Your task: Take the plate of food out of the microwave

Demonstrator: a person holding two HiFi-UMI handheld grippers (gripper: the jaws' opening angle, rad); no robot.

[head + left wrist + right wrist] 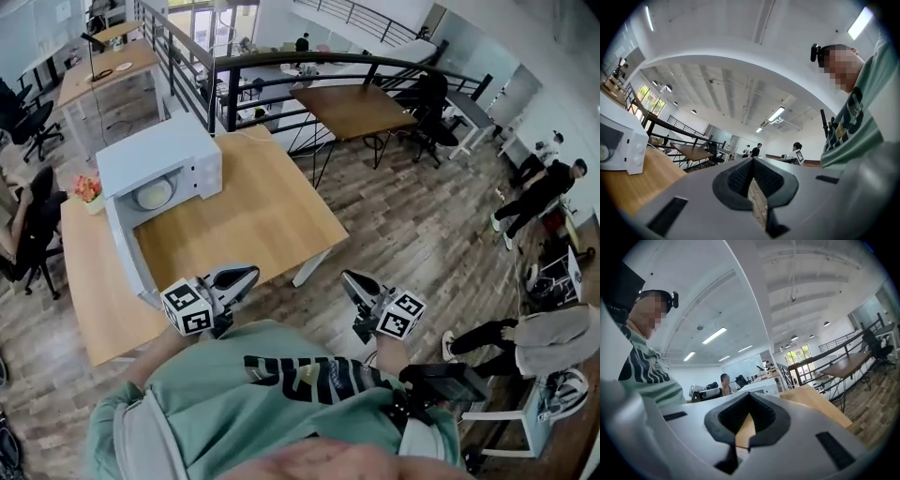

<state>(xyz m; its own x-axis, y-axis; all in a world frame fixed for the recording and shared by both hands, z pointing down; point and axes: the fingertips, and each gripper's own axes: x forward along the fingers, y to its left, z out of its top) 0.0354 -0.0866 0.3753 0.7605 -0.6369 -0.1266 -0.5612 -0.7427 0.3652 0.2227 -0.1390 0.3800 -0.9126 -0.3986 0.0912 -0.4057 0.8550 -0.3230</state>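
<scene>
Plate of food (155, 194) sits inside the white microwave (164, 150) in the upper left of the head view, a pale round dish showing through the open cavity. The microwave door (127, 255) hangs open, reaching from the cavity toward the lower left. The microwave stands at the far left end of a light wooden table (267, 220), and a small pot of orange flowers (87, 188) sits on the table just beside it at the left. Both tools are held low in the frame, close to the person's green shirt (281, 403) and well apart from the microwave. The left gripper (246, 275) hovers over the table's near edge with its tip pointing up and right; in the left gripper view its jaws (751, 161) are pressed together at the tips with nothing between them, and the microwave (618, 140) shows at that frame's left edge on the wood surface. The right gripper (351, 279) is off the table over the plank floor (412, 244), tip pointing up and left; in the right gripper view its jaws (749, 398) are likewise closed together and empty, with the microwave (761, 387) small beyond them near the centre. A dark railing (281, 70) runs behind the table.
</scene>
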